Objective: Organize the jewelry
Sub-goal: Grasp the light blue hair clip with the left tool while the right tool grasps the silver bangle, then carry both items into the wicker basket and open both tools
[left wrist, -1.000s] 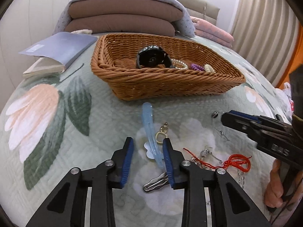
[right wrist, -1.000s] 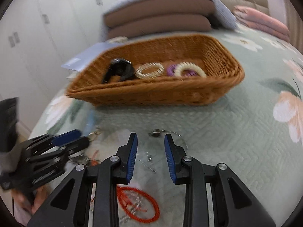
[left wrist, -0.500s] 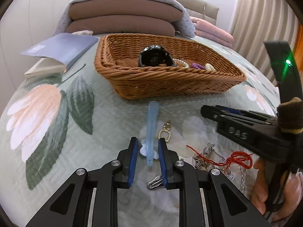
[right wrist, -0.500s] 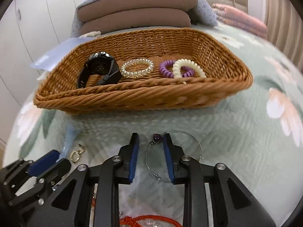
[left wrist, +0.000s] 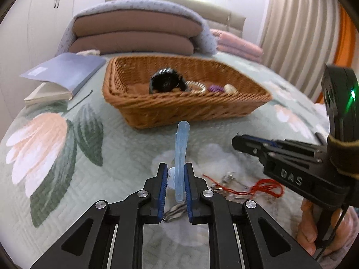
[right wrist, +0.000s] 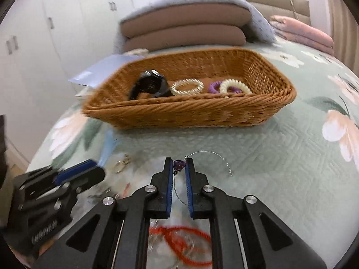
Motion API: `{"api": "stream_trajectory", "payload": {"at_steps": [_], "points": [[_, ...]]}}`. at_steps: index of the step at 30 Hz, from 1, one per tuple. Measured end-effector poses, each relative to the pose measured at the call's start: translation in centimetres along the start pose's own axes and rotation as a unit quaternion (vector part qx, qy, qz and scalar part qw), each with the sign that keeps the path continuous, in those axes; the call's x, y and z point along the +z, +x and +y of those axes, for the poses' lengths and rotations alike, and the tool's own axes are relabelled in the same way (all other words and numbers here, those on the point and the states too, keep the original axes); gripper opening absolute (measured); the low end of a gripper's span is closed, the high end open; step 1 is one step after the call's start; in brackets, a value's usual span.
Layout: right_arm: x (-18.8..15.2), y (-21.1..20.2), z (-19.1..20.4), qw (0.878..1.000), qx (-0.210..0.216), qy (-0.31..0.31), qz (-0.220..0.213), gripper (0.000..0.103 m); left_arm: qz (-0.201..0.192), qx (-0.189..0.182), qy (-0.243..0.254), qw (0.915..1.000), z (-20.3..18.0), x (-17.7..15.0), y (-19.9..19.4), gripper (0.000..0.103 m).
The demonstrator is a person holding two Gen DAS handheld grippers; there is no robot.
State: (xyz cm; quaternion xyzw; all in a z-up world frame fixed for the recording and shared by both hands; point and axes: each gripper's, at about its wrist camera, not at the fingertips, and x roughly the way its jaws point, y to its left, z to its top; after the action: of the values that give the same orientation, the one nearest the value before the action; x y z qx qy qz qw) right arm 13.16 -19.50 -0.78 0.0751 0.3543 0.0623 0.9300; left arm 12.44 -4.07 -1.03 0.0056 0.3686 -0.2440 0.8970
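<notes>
Quilted green bedding [left wrist: 125,154] with big flower prints fills the left wrist view, with a wicker basket [left wrist: 184,109] ahead and a book [left wrist: 65,71] off to one side. Inside the basket sit a black watch [left wrist: 167,84] and some coil bands. The left gripper [left wrist: 175,179] has its jaws nearly together on a pale blue clip [left wrist: 180,157], pinching its near end while the long end points at the basket. That clip looks light, stiff plastic, smooth enough to slip, so a grip near the wider hinged end seems safest. A red cord [left wrist: 267,186] and a tangle of chains lie just beside it, with the right gripper [left wrist: 237,143] near them.

Bedding again underlies the right wrist view, with the basket [right wrist: 190,114] holding the watch [right wrist: 151,86], a clear coil band [right wrist: 187,87], a purple one [right wrist: 214,87] and a cream one [right wrist: 234,86]. The right gripper [right wrist: 179,168] is clamped on a purple stone [right wrist: 178,164] of a thin wire bangle [right wrist: 211,153], which curves away over the bedding. Such wire is light and springy and likely to bend, so the solid stone is the better hold. Blur hides the cord [right wrist: 186,239] below.
</notes>
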Motion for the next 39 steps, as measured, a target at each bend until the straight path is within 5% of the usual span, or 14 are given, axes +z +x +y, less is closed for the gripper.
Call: {"api": "stream_trajectory", "payload": {"at_steps": [8, 16, 25, 31, 39], "points": [[-1.0, -4.7, 0.4, 0.998, -0.006, -0.035, -0.047, 0.013, -0.044, -0.023, 0.0, 0.9988, -0.2, 0.0, -2.5, 0.015], [6.0, -7.8, -1.3, 0.994, 0.008, -0.04, -0.102, 0.013, -0.075, -0.006, -0.015, 0.997, -0.1, 4.3, -5.3, 0.015], [12.9, -0.5, -3.7, 0.994, 0.063, -0.01, -0.087, 0.013, -0.093, 0.041, -0.009, 0.9948, 0.2, 11.6, -1.2, 0.015], [12.8, 4.3, -4.1, 0.997, 0.036, -0.012, -0.071, 0.013, -0.083, 0.017, -0.052, 0.9951, 3.9, 10.9, 3.2, 0.015], [11.7, 6.4, -4.5, 0.998, 0.035, -0.009, -0.044, 0.013, -0.067, 0.02, -0.033, 0.997, 3.0, 10.7, 4.7, 0.015]]}}
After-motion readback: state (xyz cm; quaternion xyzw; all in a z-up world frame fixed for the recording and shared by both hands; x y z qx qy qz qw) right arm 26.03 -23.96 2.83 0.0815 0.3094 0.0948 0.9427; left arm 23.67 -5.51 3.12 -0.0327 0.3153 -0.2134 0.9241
